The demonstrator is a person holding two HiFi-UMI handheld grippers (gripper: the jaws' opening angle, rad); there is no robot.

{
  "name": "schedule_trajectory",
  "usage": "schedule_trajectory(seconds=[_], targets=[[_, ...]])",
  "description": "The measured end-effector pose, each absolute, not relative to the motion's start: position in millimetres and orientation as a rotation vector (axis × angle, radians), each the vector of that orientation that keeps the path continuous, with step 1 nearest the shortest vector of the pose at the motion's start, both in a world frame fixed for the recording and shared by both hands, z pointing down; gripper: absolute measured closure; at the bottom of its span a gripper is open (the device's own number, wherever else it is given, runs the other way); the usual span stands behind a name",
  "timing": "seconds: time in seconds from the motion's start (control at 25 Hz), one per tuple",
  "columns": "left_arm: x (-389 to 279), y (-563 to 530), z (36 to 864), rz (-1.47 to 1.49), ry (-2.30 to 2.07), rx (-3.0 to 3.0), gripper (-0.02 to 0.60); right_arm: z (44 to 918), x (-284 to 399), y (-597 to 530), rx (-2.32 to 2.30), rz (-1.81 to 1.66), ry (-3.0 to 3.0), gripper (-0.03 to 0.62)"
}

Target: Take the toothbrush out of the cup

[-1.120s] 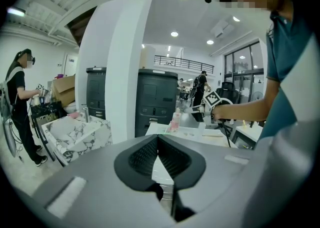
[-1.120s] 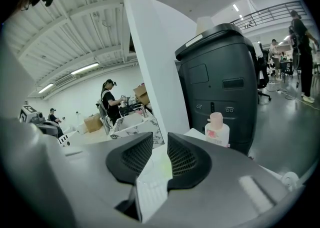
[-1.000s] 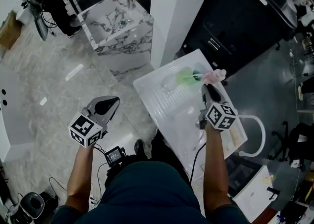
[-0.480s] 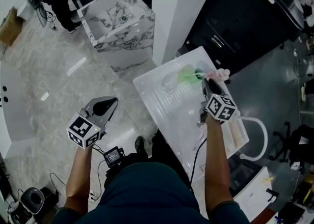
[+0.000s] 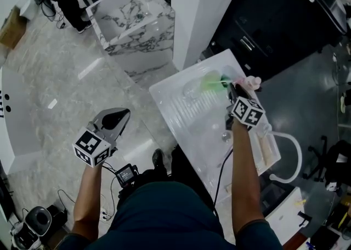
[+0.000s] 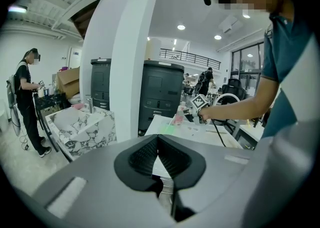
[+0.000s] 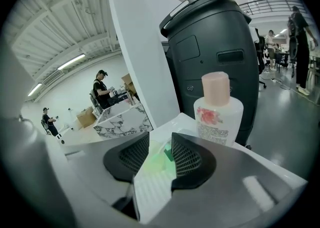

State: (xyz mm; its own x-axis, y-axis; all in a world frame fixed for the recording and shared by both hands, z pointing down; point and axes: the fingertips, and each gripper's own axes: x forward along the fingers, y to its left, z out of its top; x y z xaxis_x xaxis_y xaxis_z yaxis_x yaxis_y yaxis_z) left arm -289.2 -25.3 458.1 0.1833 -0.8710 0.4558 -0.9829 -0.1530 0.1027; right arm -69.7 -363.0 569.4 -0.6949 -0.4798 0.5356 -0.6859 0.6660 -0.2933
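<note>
Right gripper [image 5: 236, 86] outstretched, fingers [image 7: 191, 159] just opened round toothbrush [image 7: 168, 154]

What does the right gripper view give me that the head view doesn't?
Right gripper view only: the right gripper has its jaws apart, having just been opening, nothing gripped; the bottle shows a flower label. Head view only: the left gripper, held over the floor. Both: the green cup, bottle, white table.
</note>
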Motion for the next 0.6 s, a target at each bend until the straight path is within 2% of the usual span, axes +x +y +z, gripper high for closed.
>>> schedule_trajectory(seconds=[0.6], targets=[[-289, -30, 468, 0.419, -1.736, 2.064, 0.581, 597, -79, -382, 0.888, 0.679, -2.421, 0.473]])
